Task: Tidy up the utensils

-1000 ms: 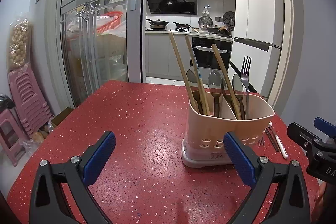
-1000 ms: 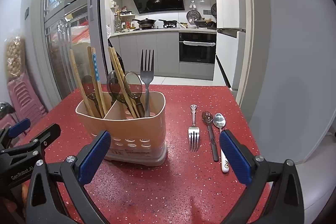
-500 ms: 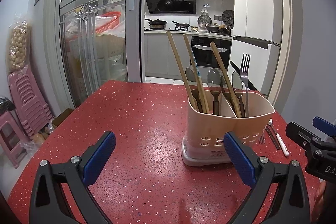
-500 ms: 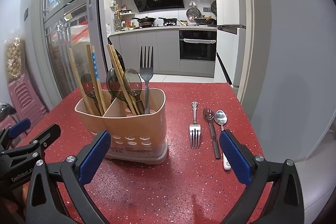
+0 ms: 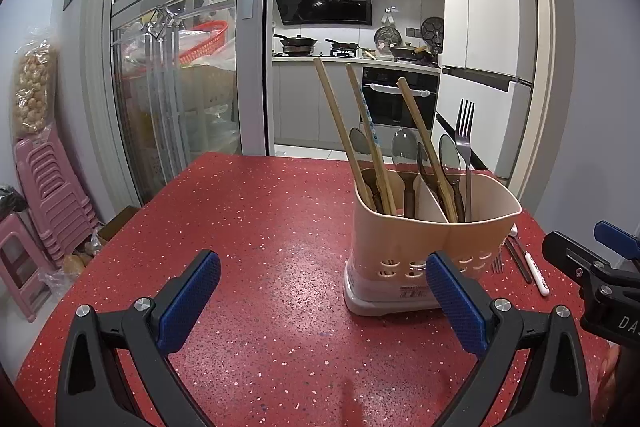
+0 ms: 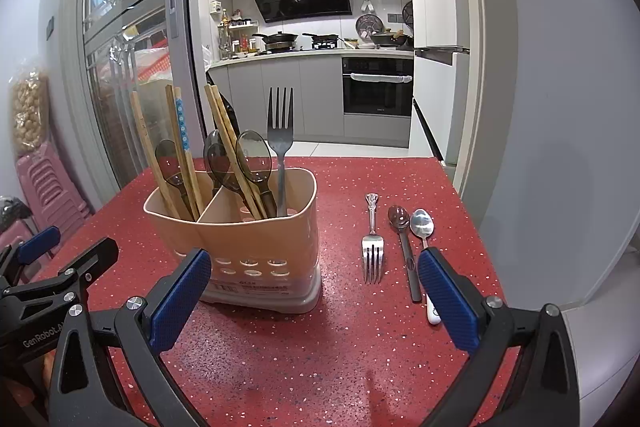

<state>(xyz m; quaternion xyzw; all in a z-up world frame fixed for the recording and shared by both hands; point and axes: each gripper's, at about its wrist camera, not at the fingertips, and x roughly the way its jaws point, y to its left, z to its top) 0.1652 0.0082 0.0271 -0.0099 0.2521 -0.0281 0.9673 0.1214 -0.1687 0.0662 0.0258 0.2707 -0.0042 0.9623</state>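
Note:
A beige two-compartment utensil holder (image 6: 256, 247) (image 5: 432, 247) stands on the red table (image 6: 320, 347). It holds wooden chopsticks (image 6: 180, 147), dark spoons (image 6: 252, 155) and an upright fork (image 6: 280, 135). To its right a silver fork (image 6: 372, 239), a dark spoon (image 6: 404, 247) and a white-handled spoon (image 6: 423, 227) lie side by side on the table. My right gripper (image 6: 316, 299) is open and empty, low over the table in front of the holder and the loose utensils. My left gripper (image 5: 320, 299) is open and empty, left of the holder.
The table's right edge (image 6: 492, 267) runs beside a grey wall. A sliding glass door (image 5: 180, 87) and pink stacked stools (image 5: 48, 195) are to the left. A kitchen lies behind. The left gripper's body shows in the right wrist view (image 6: 40, 291).
Both grippers have risen or tilted slightly, so the holder sits a little lower in the views. Nothing was grasped or moved on the table.

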